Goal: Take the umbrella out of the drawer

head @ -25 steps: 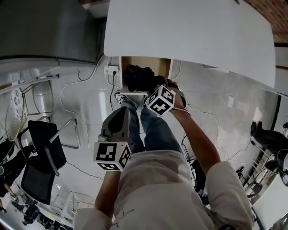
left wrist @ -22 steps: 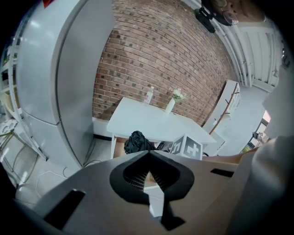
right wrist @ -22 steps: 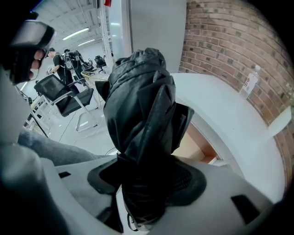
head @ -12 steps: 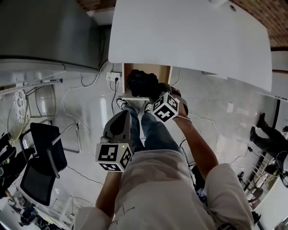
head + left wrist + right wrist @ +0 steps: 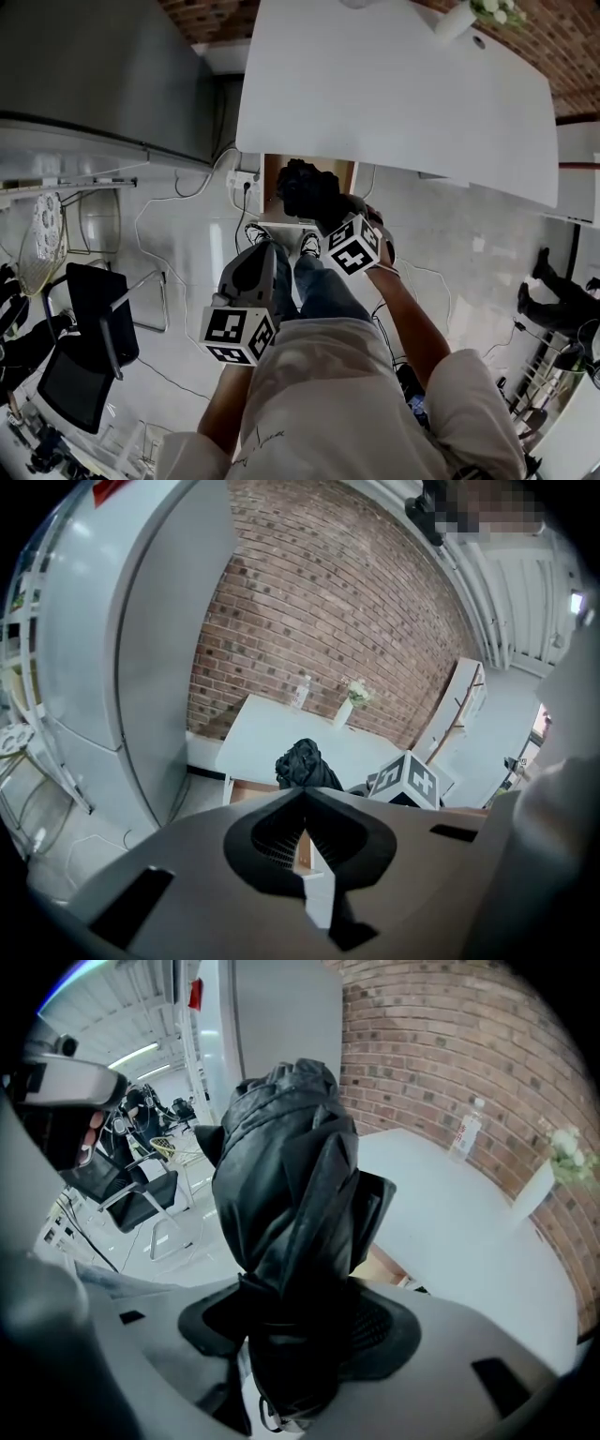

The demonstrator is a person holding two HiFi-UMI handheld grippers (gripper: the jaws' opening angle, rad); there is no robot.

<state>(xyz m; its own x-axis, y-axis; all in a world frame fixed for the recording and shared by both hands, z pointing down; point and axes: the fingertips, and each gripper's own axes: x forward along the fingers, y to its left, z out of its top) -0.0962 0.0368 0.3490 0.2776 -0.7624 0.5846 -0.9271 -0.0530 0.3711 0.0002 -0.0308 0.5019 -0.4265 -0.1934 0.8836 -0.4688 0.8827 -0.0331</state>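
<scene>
Umbrella [image 5: 281,1204] has risen above drawer [image 5: 272,183], clamped between right gripper [image 5: 300,1330] fingers [image 5: 386,1327]; left gripper [image 5: 303,803] closed.

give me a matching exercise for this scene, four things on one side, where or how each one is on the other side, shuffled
1 umbrella
2 left tongs
3 drawer
4 vase

a pulled open under the table
b shut, nothing in them
c standing on the table
d clamped in the right tongs

Pairs: 1-d, 2-b, 3-a, 4-c
</scene>
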